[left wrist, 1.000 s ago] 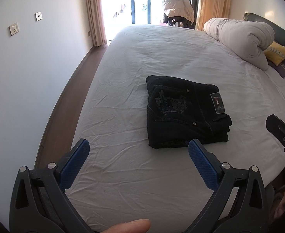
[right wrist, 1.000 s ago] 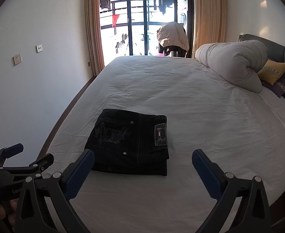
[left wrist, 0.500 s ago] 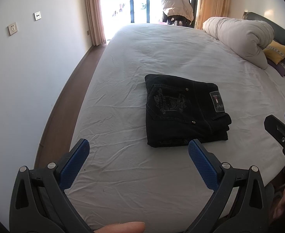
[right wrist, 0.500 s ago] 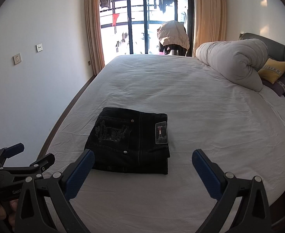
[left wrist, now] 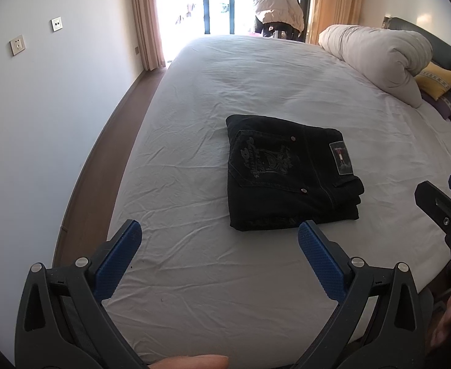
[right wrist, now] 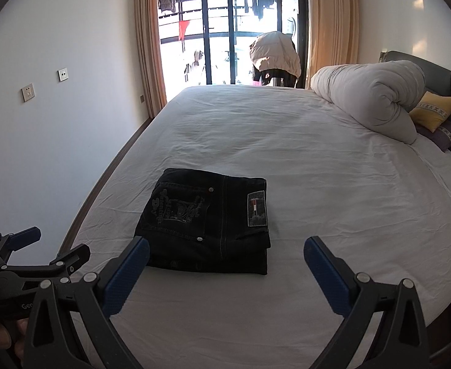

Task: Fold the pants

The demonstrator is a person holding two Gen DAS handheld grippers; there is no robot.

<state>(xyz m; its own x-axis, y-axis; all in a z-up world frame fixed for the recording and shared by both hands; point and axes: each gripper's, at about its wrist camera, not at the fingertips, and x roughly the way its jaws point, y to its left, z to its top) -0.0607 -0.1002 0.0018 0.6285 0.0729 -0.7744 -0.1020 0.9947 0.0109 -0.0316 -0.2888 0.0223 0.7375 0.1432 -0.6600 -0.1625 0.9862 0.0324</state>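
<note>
Left gripper (left wrist: 219, 243) level above bed (left wrist: 256, 70) (fingers spread), pants (left wrist: 290, 172) folded

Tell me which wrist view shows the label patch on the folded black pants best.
The left wrist view: the label patch is seen from higher up, so its whole face shows near the right edge of the folded pants. The right wrist view shows the same patch at a lower angle, foreshortened. Its print is unreadable in both.
</note>
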